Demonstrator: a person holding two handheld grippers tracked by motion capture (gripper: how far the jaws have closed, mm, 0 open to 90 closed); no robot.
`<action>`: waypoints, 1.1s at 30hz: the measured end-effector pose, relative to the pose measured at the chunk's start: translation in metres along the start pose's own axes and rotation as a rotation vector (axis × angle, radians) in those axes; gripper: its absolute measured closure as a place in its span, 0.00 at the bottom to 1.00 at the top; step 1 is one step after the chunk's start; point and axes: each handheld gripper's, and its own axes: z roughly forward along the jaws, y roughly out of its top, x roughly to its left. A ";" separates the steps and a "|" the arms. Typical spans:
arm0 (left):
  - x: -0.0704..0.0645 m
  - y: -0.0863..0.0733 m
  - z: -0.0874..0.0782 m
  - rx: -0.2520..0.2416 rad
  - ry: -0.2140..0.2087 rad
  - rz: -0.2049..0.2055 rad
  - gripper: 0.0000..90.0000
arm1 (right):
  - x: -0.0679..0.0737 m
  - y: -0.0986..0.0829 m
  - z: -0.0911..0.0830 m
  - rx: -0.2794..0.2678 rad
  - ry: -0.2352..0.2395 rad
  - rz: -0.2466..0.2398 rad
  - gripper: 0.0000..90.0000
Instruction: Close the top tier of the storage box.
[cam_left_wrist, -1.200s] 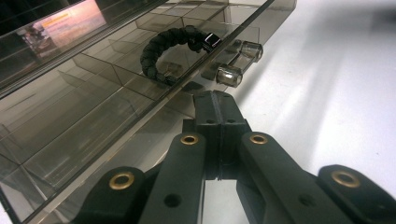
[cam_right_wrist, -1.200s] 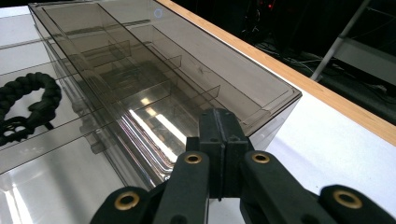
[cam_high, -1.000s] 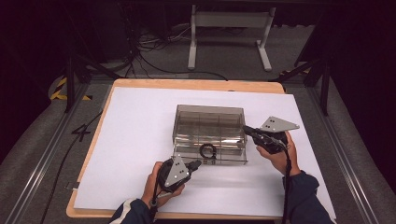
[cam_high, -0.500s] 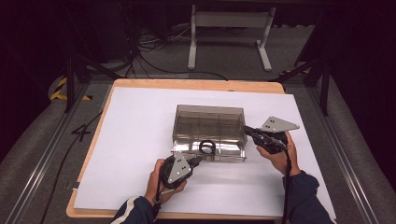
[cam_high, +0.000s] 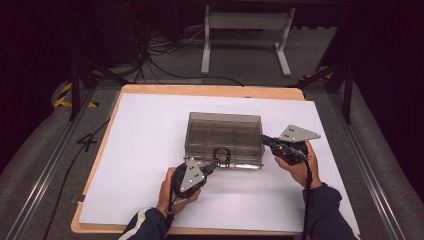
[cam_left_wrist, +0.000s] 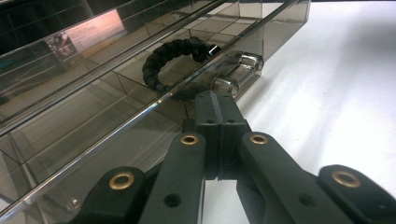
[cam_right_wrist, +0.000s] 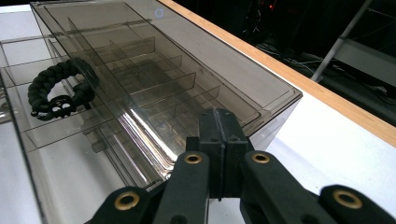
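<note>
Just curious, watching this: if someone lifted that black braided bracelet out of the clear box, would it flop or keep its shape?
The braided bracelet would probably hold its curve loosely: the thick woven cord stands in an arch inside the clear box. It looks light and grippy rather than slippery, given its knotted surface. It seems unlikely to break.

Right gripper (cam_right_wrist: 219, 114): jaws pressed together, nothing between them, tips at the near corner of the smoky clear divided box (cam_right_wrist: 154, 84). Black braided bracelet (cam_right_wrist: 58, 91) lies in a compartment at the box's far left. White sheet (cam_right_wrist: 336, 140) runs to the table's wooden edge (cam_right_wrist: 299, 77).
</note>
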 end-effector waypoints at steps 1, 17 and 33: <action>0.000 0.000 0.000 0.005 -0.003 -0.001 0.99 | 0.000 0.000 0.000 -0.001 0.000 0.000 1.00; 0.004 0.002 0.012 -0.003 0.020 0.000 0.99 | 0.000 -0.001 0.000 -0.004 0.004 0.000 1.00; 0.009 0.001 0.020 0.002 0.042 -0.010 0.99 | 0.000 -0.001 0.000 -0.007 0.004 0.001 1.00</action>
